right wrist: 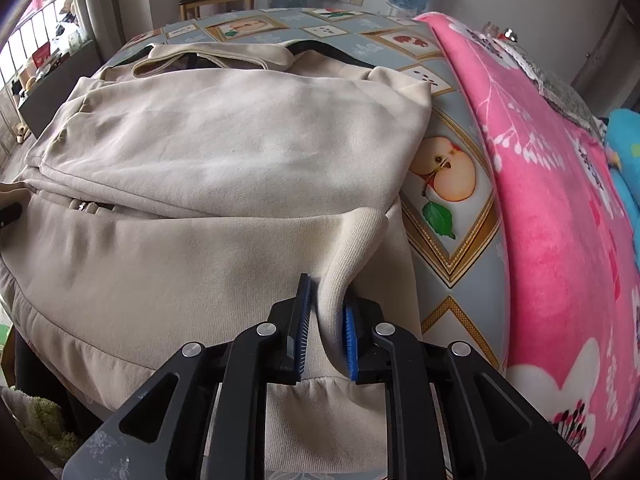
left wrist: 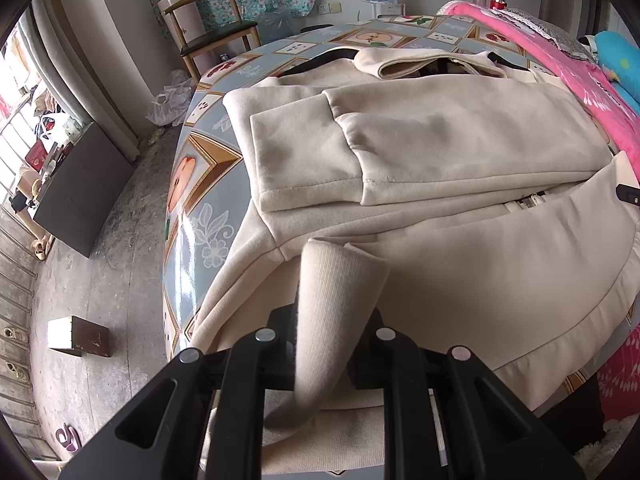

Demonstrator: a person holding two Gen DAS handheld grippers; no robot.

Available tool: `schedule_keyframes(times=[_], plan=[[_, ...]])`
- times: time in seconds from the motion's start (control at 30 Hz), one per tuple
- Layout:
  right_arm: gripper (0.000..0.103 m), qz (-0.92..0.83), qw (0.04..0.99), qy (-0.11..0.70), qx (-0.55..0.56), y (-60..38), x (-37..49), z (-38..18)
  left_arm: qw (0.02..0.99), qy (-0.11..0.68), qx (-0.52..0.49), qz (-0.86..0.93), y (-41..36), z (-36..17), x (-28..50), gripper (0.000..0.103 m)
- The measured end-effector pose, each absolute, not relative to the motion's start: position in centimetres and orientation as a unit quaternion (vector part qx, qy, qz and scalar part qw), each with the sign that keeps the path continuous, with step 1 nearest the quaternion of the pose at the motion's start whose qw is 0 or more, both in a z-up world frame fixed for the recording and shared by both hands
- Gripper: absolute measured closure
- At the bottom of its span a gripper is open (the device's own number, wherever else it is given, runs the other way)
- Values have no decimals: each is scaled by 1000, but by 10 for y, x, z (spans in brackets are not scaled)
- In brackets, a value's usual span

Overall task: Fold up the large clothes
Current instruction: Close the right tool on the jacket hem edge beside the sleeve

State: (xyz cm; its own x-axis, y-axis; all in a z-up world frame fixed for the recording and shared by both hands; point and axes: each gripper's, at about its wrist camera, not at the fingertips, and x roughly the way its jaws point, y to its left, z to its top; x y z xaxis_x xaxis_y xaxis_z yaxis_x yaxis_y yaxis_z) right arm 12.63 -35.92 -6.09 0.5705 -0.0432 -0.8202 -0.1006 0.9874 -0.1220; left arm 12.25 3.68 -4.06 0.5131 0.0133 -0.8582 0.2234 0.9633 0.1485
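A: Where is the jacket (left wrist: 460, 140) lying right now?

B: It is lying spread across the surface (left wrist: 208, 168) with the fruit-print cover, collar at the far end, both sleeves lying folded over the chest, and the hem hanging toward the near edge.

A: What is the left gripper (left wrist: 334, 320) doing?

B: Its fingers are standing narrow and pinching a ribbed fold of the hem at the jacket's left corner, with the cloth rising between them.

A: And the right gripper (right wrist: 326, 324)?

B: Its blue-padded fingers (right wrist: 303, 320) are also standing narrow, squeezing a raised fold of ribbed hem at the right corner, just beside the apple picture on the cover.

A: Anything sitting near the jacket?

B: A pink blanket (right wrist: 552, 200) is lying along the right side, and a wooden chair (left wrist: 208, 28) is standing beyond the far end.
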Motion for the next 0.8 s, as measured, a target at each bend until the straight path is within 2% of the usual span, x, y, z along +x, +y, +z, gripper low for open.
schedule_keyframes(times=[0.53,0.67,0.8], plan=[[84,13,885,459,-73,-360,126,-61,862,489,121,-59,36,-40,123,88],[96,7,892,446,-71,-360,120,-57,866,480,126,-62,38,-40,120,88],[98,1,905,422,-49,-364,101,-41,881,449,129,-75,42,-30,105,96]])
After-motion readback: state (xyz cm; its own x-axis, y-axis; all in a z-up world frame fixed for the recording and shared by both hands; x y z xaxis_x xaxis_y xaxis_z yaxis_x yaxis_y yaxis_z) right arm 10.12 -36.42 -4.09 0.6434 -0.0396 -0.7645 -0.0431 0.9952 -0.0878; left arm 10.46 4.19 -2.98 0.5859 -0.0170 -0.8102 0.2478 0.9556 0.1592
